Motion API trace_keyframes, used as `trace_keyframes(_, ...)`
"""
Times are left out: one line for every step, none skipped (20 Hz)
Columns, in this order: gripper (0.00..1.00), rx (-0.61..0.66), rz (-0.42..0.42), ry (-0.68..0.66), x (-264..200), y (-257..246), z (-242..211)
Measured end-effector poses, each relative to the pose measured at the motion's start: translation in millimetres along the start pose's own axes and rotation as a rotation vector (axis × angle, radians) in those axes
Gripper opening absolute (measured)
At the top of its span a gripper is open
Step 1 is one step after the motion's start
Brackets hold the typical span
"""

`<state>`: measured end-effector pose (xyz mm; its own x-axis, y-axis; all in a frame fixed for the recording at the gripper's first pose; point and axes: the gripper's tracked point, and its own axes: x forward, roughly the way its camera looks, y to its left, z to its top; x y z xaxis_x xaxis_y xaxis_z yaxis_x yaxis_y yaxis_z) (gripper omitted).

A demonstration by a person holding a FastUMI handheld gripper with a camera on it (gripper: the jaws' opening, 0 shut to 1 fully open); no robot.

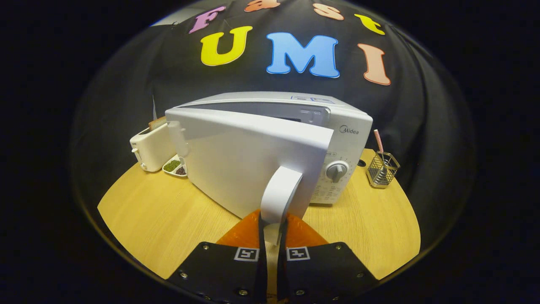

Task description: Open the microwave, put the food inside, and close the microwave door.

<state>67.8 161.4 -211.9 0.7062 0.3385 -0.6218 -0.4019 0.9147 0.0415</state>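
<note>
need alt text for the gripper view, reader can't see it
The gripper is shut on the white handle of the microwave, whose door stands partly open on a wooden table. Beside the door sit a toaster and a small dish; beyond the microwave's other side stands a wire holder.

A white microwave (337, 139) stands on the wooden table (168, 219), its door (236, 160) swung partly open. The door's white handle (280, 194) is clamped between the gripper (272, 230) fingers.
</note>
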Motion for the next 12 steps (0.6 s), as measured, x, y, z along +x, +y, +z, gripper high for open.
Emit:
trace_keyframes(0.09, 0.004, 0.003, 0.005, -3.5, 3.8, -2.7)
trace_keyframes(0.12, 0.005, 0.008, 0.008, -7.6, 8.4, -3.9)
trace_keyframes(0.13, 0.006, 0.013, 0.012, -10.6, 12.9, -7.6)
trace_keyframes(0.15, 0.007, 0.019, 0.015, -15.4, 18.0, -9.2)
trace_keyframes(0.17, 0.007, 0.021, 0.021, -18.4, 22.6, -12.9)
trace_keyframes(0.17, 0.005, 0.023, 0.027, -23.5, 26.5, -14.5)
trace_keyframes(0.19, 0.003, 0.033, 0.032, -26.7, 33.7, -17.2)
trace_keyframes(0.20, -0.001, 0.038, 0.036, -32.2, 39.8, -17.8)
trace_keyframes(0.23, -0.007, 0.039, 0.037, -35.1, 43.7, -18.0)
trace_keyframes(0.23, -0.013, 0.038, 0.036, -39.5, 47.0, -17.8)
trace_keyframes(0.23, -0.019, 0.036, 0.035, -43.3, 50.0, -18.6)
trace_keyframes(0.23, -0.020, 0.037, 0.038, -48.1, 54.2, -19.6)
